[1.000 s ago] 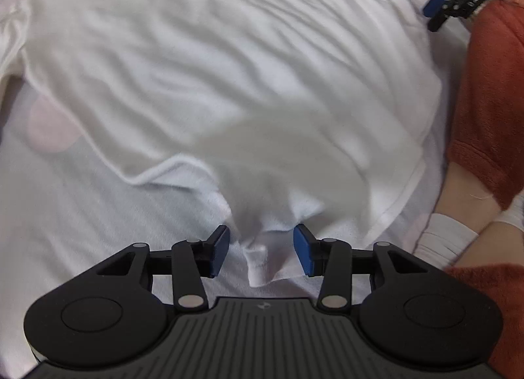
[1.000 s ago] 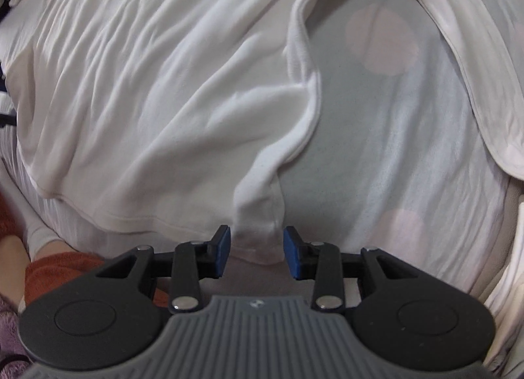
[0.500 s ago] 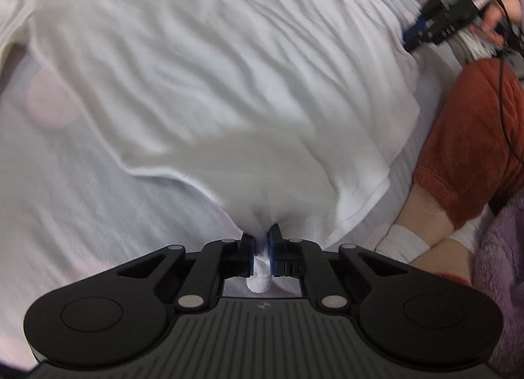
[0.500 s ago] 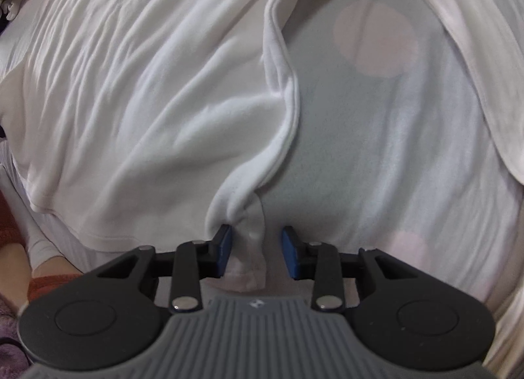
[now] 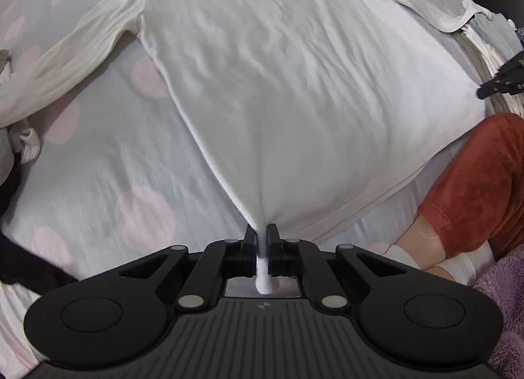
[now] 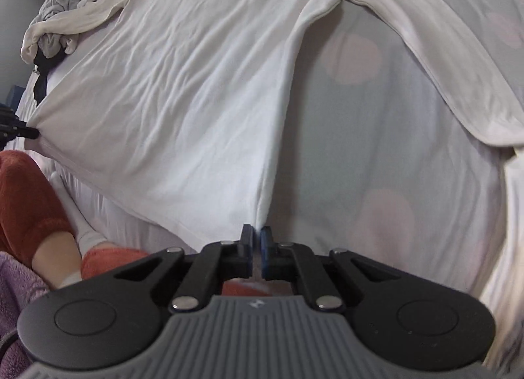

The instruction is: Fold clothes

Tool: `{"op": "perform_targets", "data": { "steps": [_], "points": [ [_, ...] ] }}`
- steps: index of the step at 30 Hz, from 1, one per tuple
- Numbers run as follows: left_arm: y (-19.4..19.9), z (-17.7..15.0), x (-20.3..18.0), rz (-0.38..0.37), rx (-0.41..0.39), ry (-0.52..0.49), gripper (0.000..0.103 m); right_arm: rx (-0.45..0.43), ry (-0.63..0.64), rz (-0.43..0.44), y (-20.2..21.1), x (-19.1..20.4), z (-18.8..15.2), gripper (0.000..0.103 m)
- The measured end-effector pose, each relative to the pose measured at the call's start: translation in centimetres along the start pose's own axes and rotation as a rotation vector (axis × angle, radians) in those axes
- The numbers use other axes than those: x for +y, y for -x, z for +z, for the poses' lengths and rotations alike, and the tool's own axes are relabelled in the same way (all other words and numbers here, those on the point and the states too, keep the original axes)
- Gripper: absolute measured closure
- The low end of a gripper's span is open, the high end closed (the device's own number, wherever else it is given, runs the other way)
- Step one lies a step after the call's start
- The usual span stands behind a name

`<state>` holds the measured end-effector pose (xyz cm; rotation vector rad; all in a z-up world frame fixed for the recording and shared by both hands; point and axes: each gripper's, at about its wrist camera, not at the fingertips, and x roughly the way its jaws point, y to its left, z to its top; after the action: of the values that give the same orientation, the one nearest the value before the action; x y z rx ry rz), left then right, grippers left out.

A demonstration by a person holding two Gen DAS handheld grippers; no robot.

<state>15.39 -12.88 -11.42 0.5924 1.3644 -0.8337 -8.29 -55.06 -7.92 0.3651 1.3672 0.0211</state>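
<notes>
A white long-sleeved shirt [image 5: 294, 84] lies spread on a grey bed sheet with pink dots [image 5: 114, 166]. My left gripper [image 5: 261, 235] is shut on one bottom hem corner, with a tuft of cloth poking out behind the pads. The fabric rises taut to it. My right gripper [image 6: 257, 235] is shut on the other hem corner of the shirt [image 6: 163, 100], at the end of its side seam. Each view shows the other gripper at its edge: the right one [image 5: 491, 89], and the left one [image 6: 32, 133] pinching its corner.
The shirt's sleeves [image 5: 65, 61] [image 6: 425, 51] trail out over the sheet [image 6: 344, 133]. A heap of grey and dark clothes [image 6: 65, 2] sits at the far corner. A person's leg in rust-red trousers and a white sock [image 5: 475, 176] is beside the hem. Purple fleece [image 5: 504, 297] lies nearby.
Both grippers have closed from open onto the hem corners and risen, lifting the hem off the sheet. The shirt now hangs taut between them, and more of it is in view.
</notes>
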Motion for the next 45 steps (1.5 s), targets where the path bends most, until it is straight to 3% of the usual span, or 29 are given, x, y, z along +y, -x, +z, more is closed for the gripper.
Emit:
{"op": "perform_targets", "data": {
  "steps": [5, 12, 19, 21, 22, 23, 24, 27, 29, 33, 37, 39, 45],
  "points": [
    [-3.3, -0.6, 0.4, 0.034, 0.073, 0.043, 0.100, 0.017, -0.060, -0.039, -2.7, -1.5, -1.2, 0.098],
    [-8.0, 0.5, 0.6, 0.099, 0.212, 0.054, 0.100, 0.113, -0.012, -0.089, -7.9, -0.8, -0.4, 0.098],
    [-10.1, 1.3, 1.4, 0.105, 0.252, 0.116, 0.097, 0.099, -0.017, -0.085, -8.3, -1.3, -0.5, 0.097],
    [-10.0, 1.5, 1.6, 0.098, 0.254, 0.137, 0.090, 0.076, -0.027, -0.077, -7.8, -1.5, -0.7, 0.092],
    [-9.7, 1.5, 1.7, 0.099, 0.242, 0.142, 0.086, 0.061, -0.031, -0.074, -7.5, -1.6, -0.9, 0.087],
    [-9.3, 1.4, 1.7, 0.100, 0.228, 0.146, 0.078, 0.046, -0.035, -0.071, -7.1, -1.7, -1.0, 0.071],
    [-8.7, 1.3, 1.7, 0.106, 0.202, 0.148, 0.074, 0.023, -0.038, -0.069, -6.6, -1.7, -1.2, 0.064],
    [-5.9, 0.5, 2.2, 0.093, 0.105, 0.168, 0.070, -0.049, -0.068, -0.074, -4.9, -2.0, -2.1, 0.064],
    [-3.7, -0.1, 3.0, 0.074, 0.029, 0.200, 0.062, -0.103, -0.097, -0.080, -3.9, -2.3, -2.7, 0.064],
    [0.2, -1.3, 5.4, 0.113, -0.094, 0.257, 0.060, -0.208, -0.162, -0.105, -2.9, -2.6, -2.6, 0.064],
    [3.2, -2.1, 8.6, 0.218, -0.185, 0.343, 0.060, -0.301, -0.217, -0.133, -2.6, -2.2, -1.3, 0.062],
    [4.7, -2.4, 11.1, 0.283, -0.234, 0.390, 0.060, -0.331, -0.234, -0.133, -2.5, -2.3, -0.7, 0.052],
    [8.5, -3.6, 20.1, 0.466, -0.408, 0.596, 0.056, -0.361, -0.233, -0.141, -3.9, -0.9, 0.6, 0.052]
  ]
}}
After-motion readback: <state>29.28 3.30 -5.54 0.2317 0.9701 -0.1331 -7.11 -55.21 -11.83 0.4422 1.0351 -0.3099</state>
